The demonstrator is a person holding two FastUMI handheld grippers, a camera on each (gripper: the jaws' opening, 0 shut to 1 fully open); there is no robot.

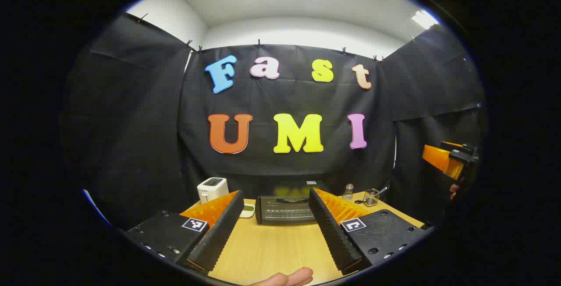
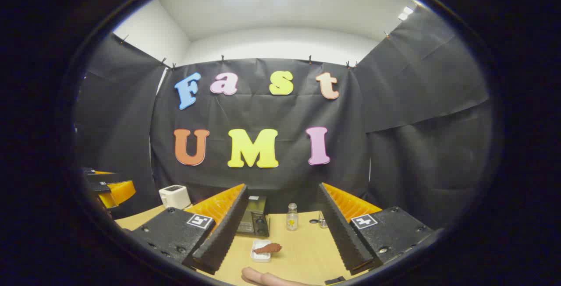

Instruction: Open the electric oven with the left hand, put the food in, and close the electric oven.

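Oven (image 1: 285, 209) — between left gripper's (image 1: 276, 229) fingers.

Black electric oven (image 1: 287, 210) at table's far edge, door shut; brown food (image 2: 268, 248) on small white dish (image 2: 260, 255).

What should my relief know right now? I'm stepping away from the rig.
Left gripper: jaws open, empty, facing the oven.
Right gripper: jaws open, empty, above the food lying on a small white tray.
Oven sits at the table's back, door shut.
Done: nothing yet.
Left: open the door with the left gripper, put the food in, close it.
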